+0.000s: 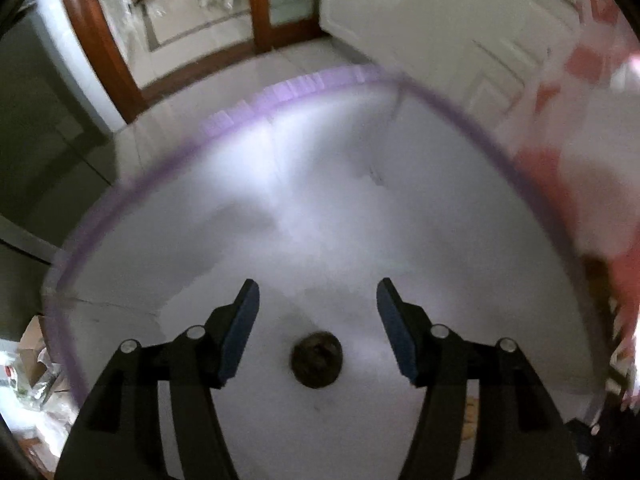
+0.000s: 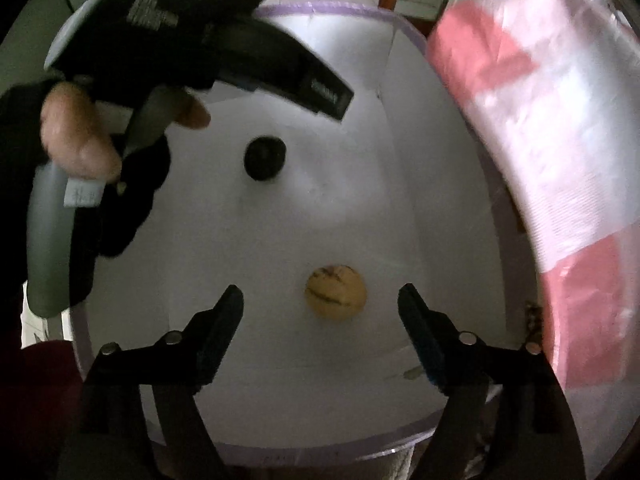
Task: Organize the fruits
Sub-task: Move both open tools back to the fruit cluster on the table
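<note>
**A:** From my left wrist view, the left tool (image 1: 318, 292) has its jaws apart with nothing between the pads. The dark round fruit (image 1: 317, 361) lies on the white bottom of the bin, just nearer to me than the fingertips and centred between the two fingers, touching neither.

**B:** And your right side?

**A:** The right tool (image 2: 320, 296) stands wide, gripping nothing. The yellow fruit (image 2: 336, 293), marked with dark lines, sits between its fingertips, a little right of centre, clear of both pads. The same dark round fruit (image 2: 265, 159) shows farther off and left in that view, well apart from the yellow one.

**B:** How are the hands posed?

**A:** Both tools point steeply down into the bin. In the right view I see the hand (image 2: 80, 136) wrapped round the grey handle of the left tool at the far left, its black body tilted over the dark fruit.

**B:** The surroundings?

**A:** The fruits rest in a white bin with a purple rim (image 1: 132, 192). A pink and white bag (image 2: 552, 152) hangs at its right edge, blurred. Beyond lie pale floor tiles (image 1: 224, 36), a brown wooden door frame (image 1: 100, 40) and white panelled doors (image 1: 460, 28).
</note>
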